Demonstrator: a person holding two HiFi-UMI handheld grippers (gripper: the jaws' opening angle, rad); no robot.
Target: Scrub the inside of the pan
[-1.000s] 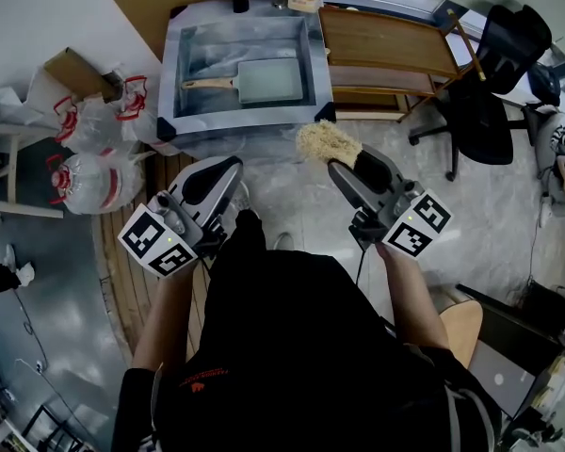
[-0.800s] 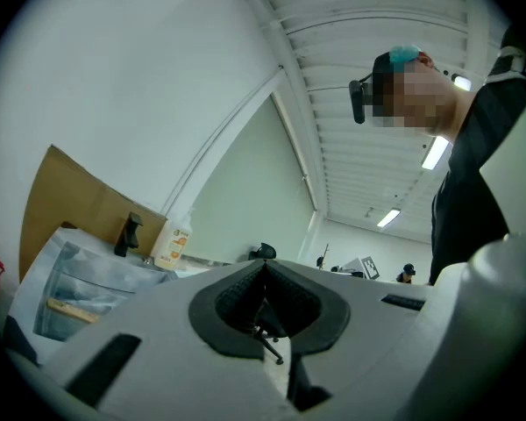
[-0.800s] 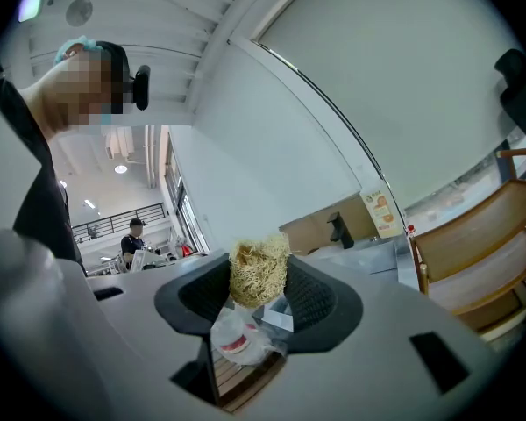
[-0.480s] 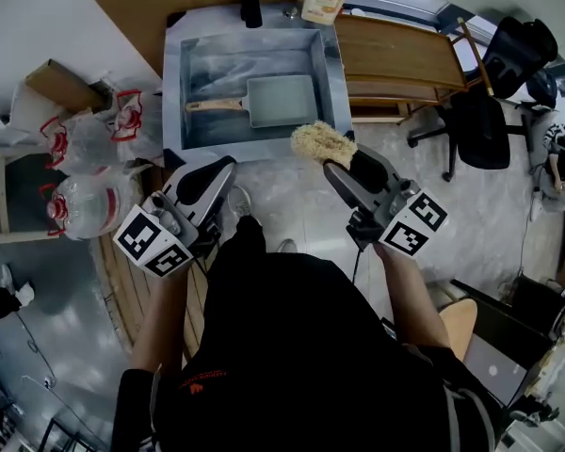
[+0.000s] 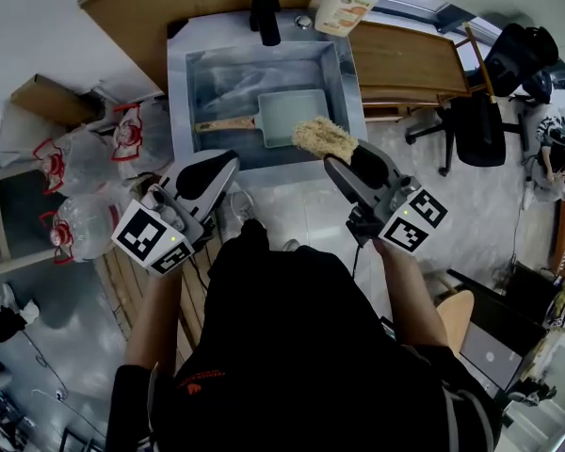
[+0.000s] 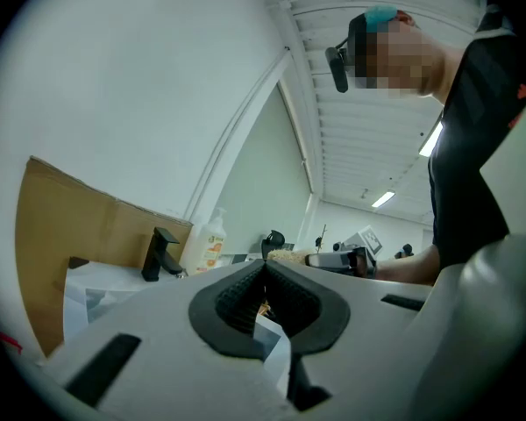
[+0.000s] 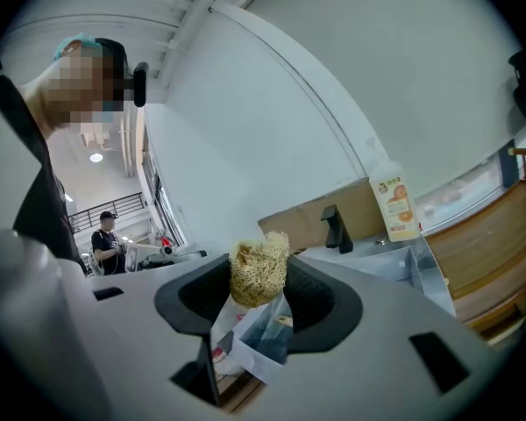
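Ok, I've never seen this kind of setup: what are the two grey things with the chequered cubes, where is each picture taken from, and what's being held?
There is no robot here. A person holds a grey tool in each hand, each ending in a two-jaw claw; the marker cubes are part of the tools. The head view comes from a camera on the person's head, looking down. The two gripper views come from cameras riding on the tools, looking along their jaws. The left claw is shut and empty. The right claw is shut on a straw-coloured scrubber, held in the air short of the sink. In the sink lies a rectangular pan with a wooden handle. Behind it stand a black tap and a white bottle.
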